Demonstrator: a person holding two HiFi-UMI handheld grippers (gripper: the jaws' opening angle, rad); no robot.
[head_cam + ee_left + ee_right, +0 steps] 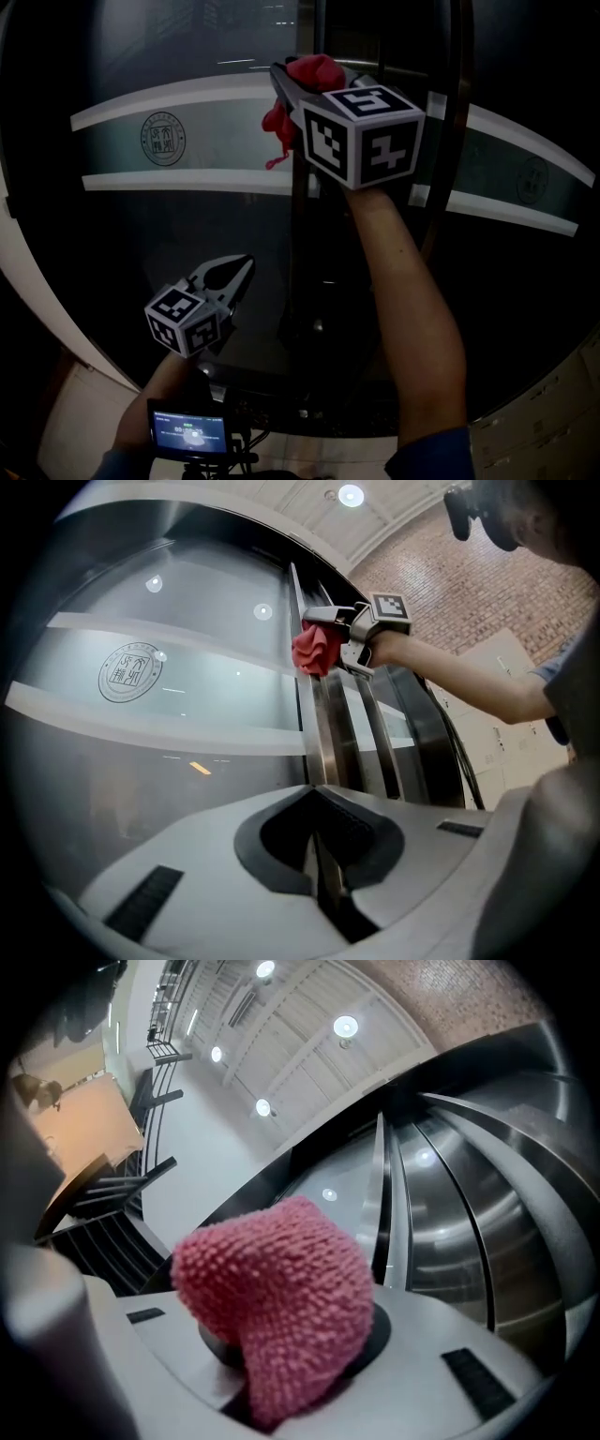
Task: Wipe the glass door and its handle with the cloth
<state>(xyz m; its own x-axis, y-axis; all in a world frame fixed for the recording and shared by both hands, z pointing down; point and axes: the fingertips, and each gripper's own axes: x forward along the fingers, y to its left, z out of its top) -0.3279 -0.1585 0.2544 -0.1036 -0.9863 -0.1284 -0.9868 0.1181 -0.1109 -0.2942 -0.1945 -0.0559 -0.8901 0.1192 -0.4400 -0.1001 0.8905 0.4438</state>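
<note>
Right gripper [284,82] clamps the red cloth [314,70] at the handle [322,733] top, upper middle, so a downward wipe looks next, while the left gripper [241,270], jaws together and empty, waits lower left by the glass door [169,220].

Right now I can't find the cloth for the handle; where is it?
The red cloth is held in the right gripper, top centre of the head view, at the vertical metal handle of the glass door.
</note>
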